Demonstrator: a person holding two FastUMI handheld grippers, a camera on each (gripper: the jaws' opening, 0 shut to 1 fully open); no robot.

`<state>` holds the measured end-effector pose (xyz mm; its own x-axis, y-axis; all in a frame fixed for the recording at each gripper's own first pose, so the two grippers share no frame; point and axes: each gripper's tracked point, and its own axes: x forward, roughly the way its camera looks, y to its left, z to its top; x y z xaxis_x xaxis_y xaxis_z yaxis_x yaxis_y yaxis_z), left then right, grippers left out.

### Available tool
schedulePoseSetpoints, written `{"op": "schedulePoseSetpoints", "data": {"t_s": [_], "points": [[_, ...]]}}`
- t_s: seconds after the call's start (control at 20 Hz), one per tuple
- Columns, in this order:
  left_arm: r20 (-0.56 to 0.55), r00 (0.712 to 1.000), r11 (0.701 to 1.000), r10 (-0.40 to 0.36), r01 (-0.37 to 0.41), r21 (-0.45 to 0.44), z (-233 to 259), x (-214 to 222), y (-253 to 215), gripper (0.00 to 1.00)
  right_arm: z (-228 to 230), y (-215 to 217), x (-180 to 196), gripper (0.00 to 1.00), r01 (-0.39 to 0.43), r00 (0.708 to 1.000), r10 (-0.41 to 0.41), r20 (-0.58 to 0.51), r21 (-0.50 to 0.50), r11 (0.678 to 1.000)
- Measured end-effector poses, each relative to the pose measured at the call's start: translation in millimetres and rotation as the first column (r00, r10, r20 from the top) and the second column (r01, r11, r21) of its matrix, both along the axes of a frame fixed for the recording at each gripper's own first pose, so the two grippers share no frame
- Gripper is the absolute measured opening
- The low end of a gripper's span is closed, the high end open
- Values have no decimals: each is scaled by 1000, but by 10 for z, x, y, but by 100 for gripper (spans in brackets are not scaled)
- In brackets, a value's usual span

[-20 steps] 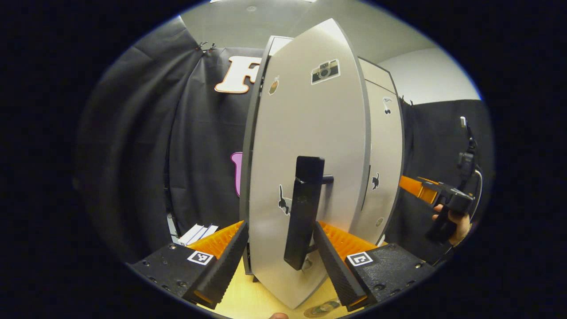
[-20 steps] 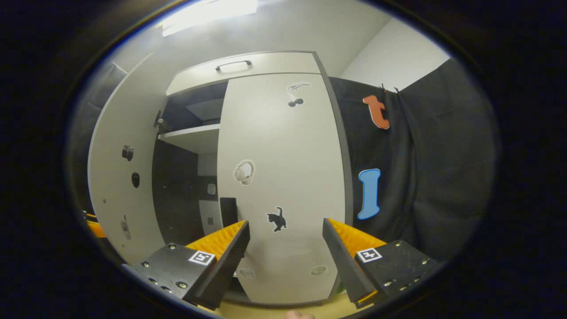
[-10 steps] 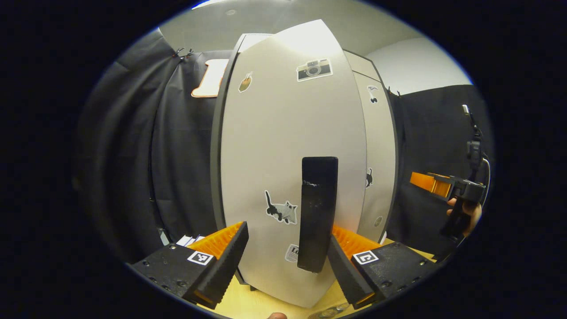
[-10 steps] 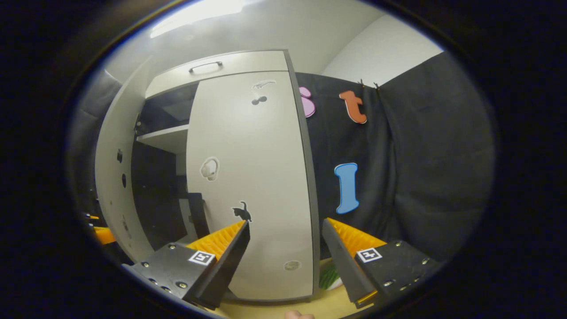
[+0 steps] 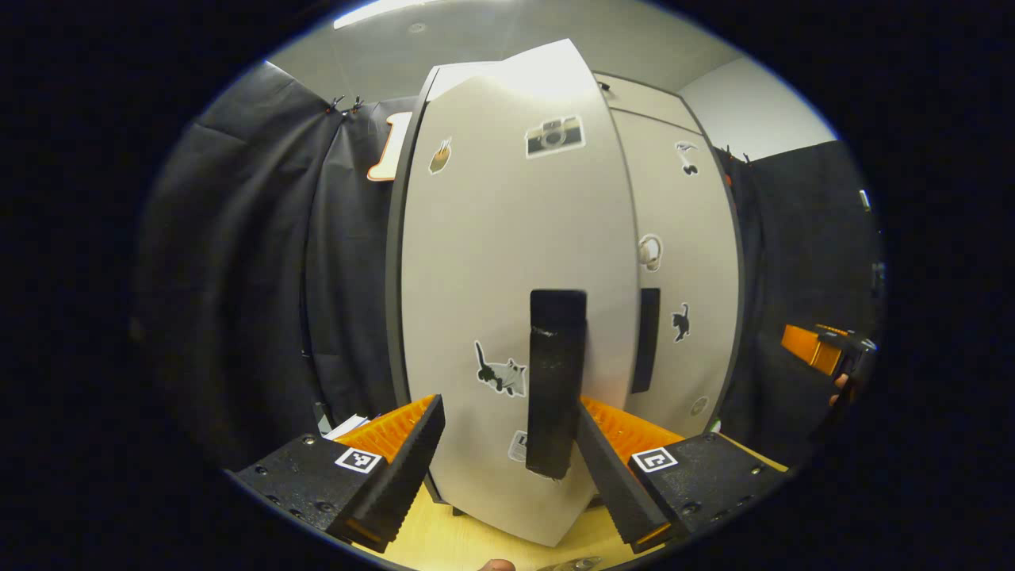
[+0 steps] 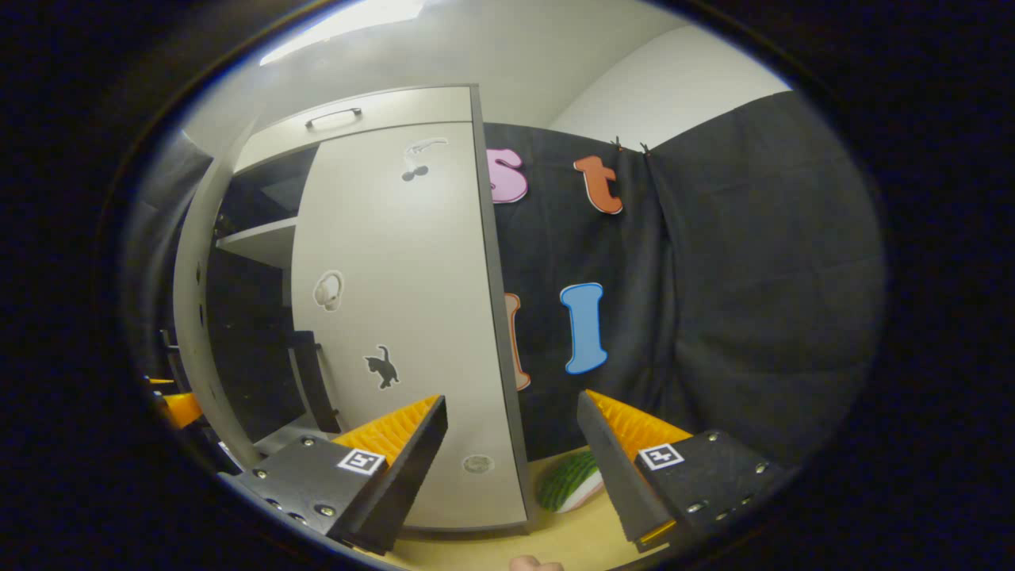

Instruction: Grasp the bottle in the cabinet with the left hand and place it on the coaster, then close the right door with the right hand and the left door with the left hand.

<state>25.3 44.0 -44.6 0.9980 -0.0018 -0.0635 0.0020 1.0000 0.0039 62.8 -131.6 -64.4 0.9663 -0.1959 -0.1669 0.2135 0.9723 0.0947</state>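
Your left gripper (image 5: pixel 507 444) sits right at the left door (image 5: pixel 507 262), fingers spread wide and holding nothing. The door's black handle (image 5: pixel 557 381) stands between them, just beside the right-hand finger (image 5: pixel 610 484); whether that finger touches it I cannot tell. From the right gripper view, this door is not yet shut: a dark gap with a shelf (image 6: pixel 262 242) shows between it and the right door (image 6: pixel 396 317), which lies flush with the cabinet.

The door is a stiff, flat, smooth panel, likely light on its hinges. It should swing freely, so you need no grasp. Pushing with a finger on the face next to the handle, far from the hinge edge, gives the best leverage. Go gently near the end: a hard shove could slam it or rock the cabinet on the table (image 5: pixel 444 547).

Your right gripper (image 6: pixel 511 468) is also spread and empty, pointing past the right door toward the booth cloth. A green striped thing (image 6: pixel 567 484) lies on the table just right of the cabinet.

The bottle and coaster cannot be made out for certain.
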Motion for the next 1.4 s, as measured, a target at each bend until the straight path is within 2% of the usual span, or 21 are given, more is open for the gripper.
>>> {"op": "schedulePoseSetpoints", "data": {"t_s": [0.15, 0.3, 0.35, 0.45, 0.55, 0.9, 1.35, 1.4], "points": [[8, 999, 999, -33, 32, 29, -2, 127, -139, 97, -40, -43, 88, 100, 15, 1000, -15, -7, 27, 1000], [23, 996, 996, -82, 83, -41, -16, 333, -306, 99, -99, -68, 82, 100, 12, 1000, -12, -20, 39, 999], [21, 996, 994, -92, 93, -64, -58, 415, -340, 93, -118, -81, 84, 100, 12, 1000, -11, -24, 35, 999], [22, 994, 987, -107, 109, -117, -84, 510, -367, 89, -140, -104, 66, 100, 12, 1000, -11, -29, 30, 999], [14, 993, 983, -117, 118, -142, -116, 573, -389, 94, -148, -138, 66, 100, 14, 999, -13, -29, 31, 999], [5, 994, 987, -111, 110, -119, -131, 863, -458, 95, -132, -223, 84, 100, 18, 1000, -18, -18, 23, 1000], [-10, 995, 986, -99, 97, -134, -193, 1139, -478, 99, -43, 36, 163, 100, -68, 998, 68, 2, 2, 998], [-14, 995, 986, -99, 97, -135, -197, 1147, -477, 99, -26, 54, 55, 100, -79, 997, 79, 2, 2, 997]]}}
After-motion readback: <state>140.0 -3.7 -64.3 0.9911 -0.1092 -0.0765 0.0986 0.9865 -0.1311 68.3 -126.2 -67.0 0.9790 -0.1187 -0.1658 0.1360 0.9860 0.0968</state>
